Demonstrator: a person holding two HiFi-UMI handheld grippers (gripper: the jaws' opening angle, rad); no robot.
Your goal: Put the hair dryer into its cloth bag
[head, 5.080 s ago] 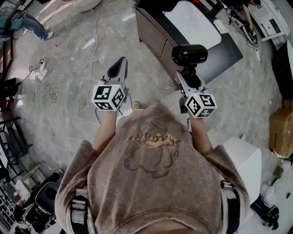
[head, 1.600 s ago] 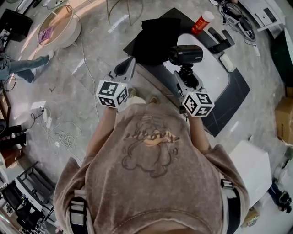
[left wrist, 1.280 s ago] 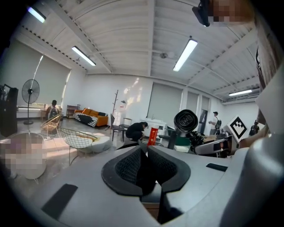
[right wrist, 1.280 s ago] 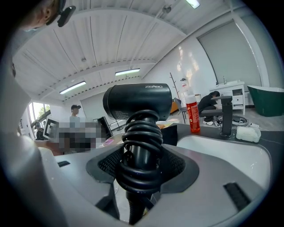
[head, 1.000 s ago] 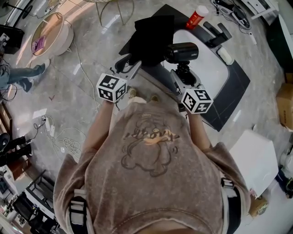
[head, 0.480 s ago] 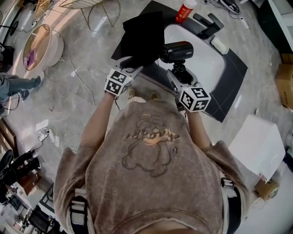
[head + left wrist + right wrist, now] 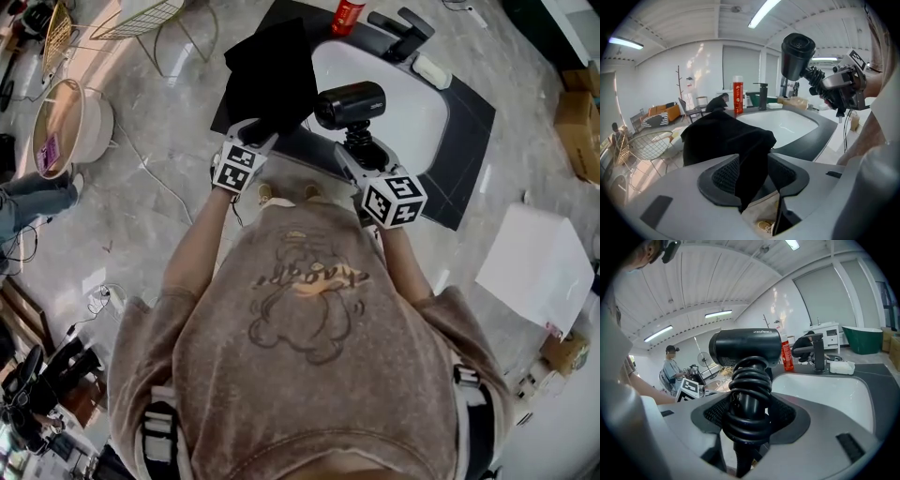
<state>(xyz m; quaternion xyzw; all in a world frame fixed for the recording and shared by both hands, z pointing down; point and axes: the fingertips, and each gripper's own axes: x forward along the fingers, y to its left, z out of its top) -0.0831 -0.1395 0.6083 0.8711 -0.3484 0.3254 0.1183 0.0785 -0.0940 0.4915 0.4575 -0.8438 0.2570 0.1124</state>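
Note:
The black cloth bag (image 7: 272, 75) lies crumpled on the left corner of the dark counter. My left gripper (image 7: 255, 131) is at the bag's near edge. In the left gripper view a fold of the bag (image 7: 717, 140) hangs between the jaws of the left gripper (image 7: 753, 161). Those jaws have just been closing and still stand wide, with a gap beside the cloth. My right gripper (image 7: 352, 155) is shut on the handle of the black hair dryer (image 7: 350, 101), held upright over the counter's front edge. Black cord is coiled round the handle between the jaws of the right gripper (image 7: 750, 413), and the hair dryer (image 7: 747, 348) has its barrel level.
A white sink basin (image 7: 375, 89) is set in the dark counter (image 7: 459, 141). A black faucet (image 7: 403, 23), a red bottle (image 7: 347, 14) and a white soap piece (image 7: 433, 70) stand behind it. A white box (image 7: 539, 267) is on the floor at right, a wire chair (image 7: 141, 14) at left.
The person has come up to the counter. My left gripper has dropped onto the bag's near edge, and cloth now lies between its jaws. The right gripper still holds the dryer upright.

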